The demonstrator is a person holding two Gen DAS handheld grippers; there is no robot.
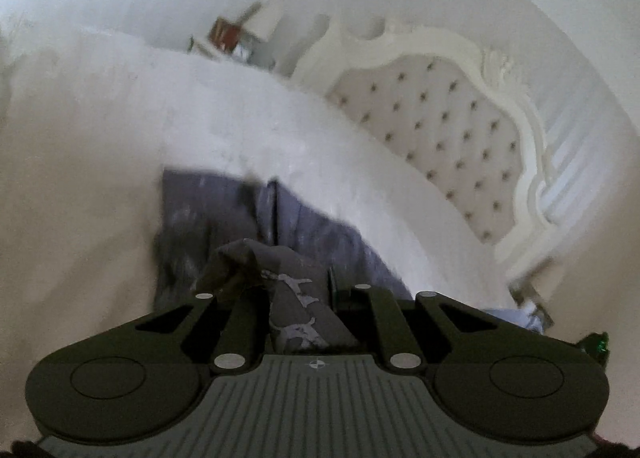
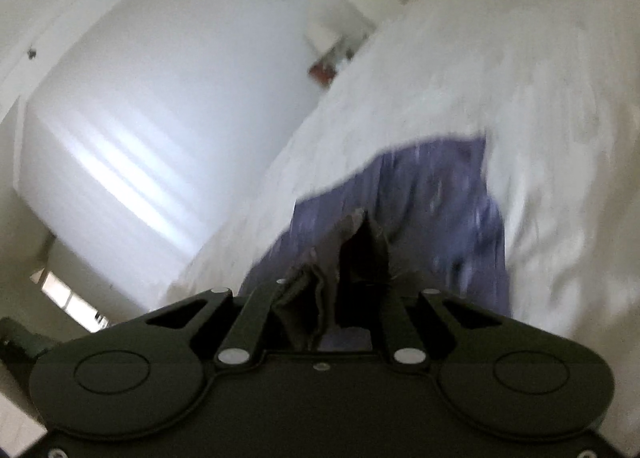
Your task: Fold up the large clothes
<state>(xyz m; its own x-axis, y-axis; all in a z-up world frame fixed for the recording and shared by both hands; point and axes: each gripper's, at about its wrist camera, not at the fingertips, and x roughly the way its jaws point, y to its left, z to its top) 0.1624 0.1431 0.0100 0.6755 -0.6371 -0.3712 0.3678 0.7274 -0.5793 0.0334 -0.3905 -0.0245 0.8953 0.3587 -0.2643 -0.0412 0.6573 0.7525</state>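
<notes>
In the left wrist view, the left gripper [image 1: 294, 290] is seen clamped narrowly on a bunched corner of the purple-grey garment [image 1: 224, 213]. The rest of the cloth runs away from the jaws, lengthwise toward the far side, over the white bed [image 1: 120, 117].

In the right wrist view, the right gripper [image 2: 340, 290] is likewise pinched on a gathered edge, the garment [image 2: 436, 197] stretching ahead and rightward. Both hands appear equally near, so the fold would be carried forward.
</notes>
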